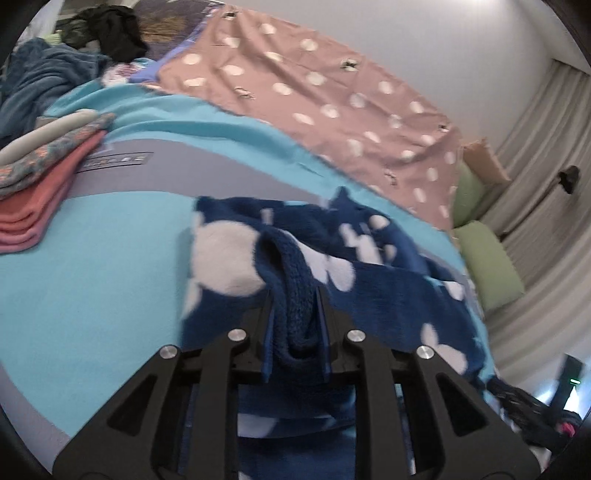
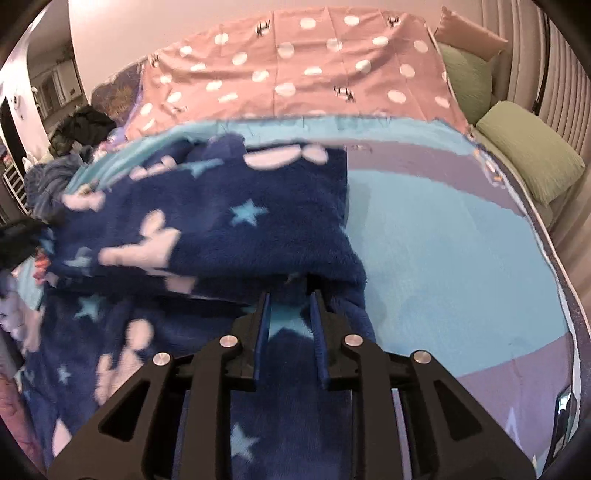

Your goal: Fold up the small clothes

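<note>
A navy fleece garment (image 1: 388,295) with white shapes and pale blue stars lies half folded on a turquoise and grey blanket (image 1: 110,258). My left gripper (image 1: 295,295) is shut on a thick rolled edge of it, and the fleece bulges between the two fingers. In the right wrist view the same fleece garment (image 2: 240,221) lies doubled over, its top flap blurred. My right gripper (image 2: 290,295) sits at the folded edge with its fingers slightly apart. A pale star on the lower layer shows through the gap, and the flap hides the very tips.
A stack of folded clothes (image 1: 33,192) in pink, floral and grey sits at the left. Behind lie a pink polka-dot sheet (image 1: 314,92), a dark clothes pile (image 1: 110,29) and a blue towel (image 1: 44,81). Green pillows (image 2: 532,155) line the right edge by the curtain.
</note>
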`<state>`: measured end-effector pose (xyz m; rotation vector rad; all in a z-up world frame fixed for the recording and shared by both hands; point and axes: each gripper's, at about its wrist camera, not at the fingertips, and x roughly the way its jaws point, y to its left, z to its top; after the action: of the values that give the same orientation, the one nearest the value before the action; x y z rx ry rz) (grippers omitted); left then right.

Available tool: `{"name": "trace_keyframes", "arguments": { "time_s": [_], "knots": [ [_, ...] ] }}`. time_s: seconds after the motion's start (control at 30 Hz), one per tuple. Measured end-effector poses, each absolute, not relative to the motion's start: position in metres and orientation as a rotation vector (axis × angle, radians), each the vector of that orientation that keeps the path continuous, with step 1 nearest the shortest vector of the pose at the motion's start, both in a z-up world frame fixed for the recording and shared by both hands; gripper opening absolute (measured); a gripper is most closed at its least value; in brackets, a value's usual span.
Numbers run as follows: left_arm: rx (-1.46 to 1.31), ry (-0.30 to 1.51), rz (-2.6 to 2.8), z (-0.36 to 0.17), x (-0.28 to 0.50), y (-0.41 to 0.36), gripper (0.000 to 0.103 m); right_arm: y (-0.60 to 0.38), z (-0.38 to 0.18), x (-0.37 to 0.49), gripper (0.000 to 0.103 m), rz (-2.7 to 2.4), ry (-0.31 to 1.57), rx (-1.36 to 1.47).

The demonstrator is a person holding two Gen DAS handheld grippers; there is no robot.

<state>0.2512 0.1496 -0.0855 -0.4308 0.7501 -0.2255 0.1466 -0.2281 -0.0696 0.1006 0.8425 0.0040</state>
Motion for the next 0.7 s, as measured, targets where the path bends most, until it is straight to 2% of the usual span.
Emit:
{"name": "trace_keyframes", "arguments": {
  "time_s": [0.17, 0.27, 0.33, 0.47, 0.53, 0.7],
  "knots": [
    [-0.426, 0.619, -0.200, -0.059, 0.231, 0.161, 0.018, -0.217, -0.038, 0.147, 0.023, 0.051, 0.692, 0.078],
    [-0.472, 0.600, -0.314, -0.053, 0.226, 0.161, 0.018, -0.214, -0.043, 0.164, 0.023, 0.102, 0.701, 0.126],
    [-0.484, 0.628, -0.404, -0.058, 0.231, 0.152, 0.018, -0.209, -0.056, 0.179, 0.023, 0.175, 0.741, 0.167],
    [-0.246, 0.850, -0.266, -0.104, 0.260, 0.115, 0.020, -0.205, -0.110, 0.201, 0.024, 0.076, 0.892, 0.130],
    [-0.116, 0.848, -0.211, -0.121, 0.265, 0.100, 0.020, -0.203, -0.105, 0.195, 0.024, 0.089, 0.862, 0.120],
    [-0.002, 0.818, -0.135, -0.107, 0.258, 0.095, 0.020, -0.200, -0.079, 0.187, 0.026, 0.125, 0.819, 0.079]
  ]
}}
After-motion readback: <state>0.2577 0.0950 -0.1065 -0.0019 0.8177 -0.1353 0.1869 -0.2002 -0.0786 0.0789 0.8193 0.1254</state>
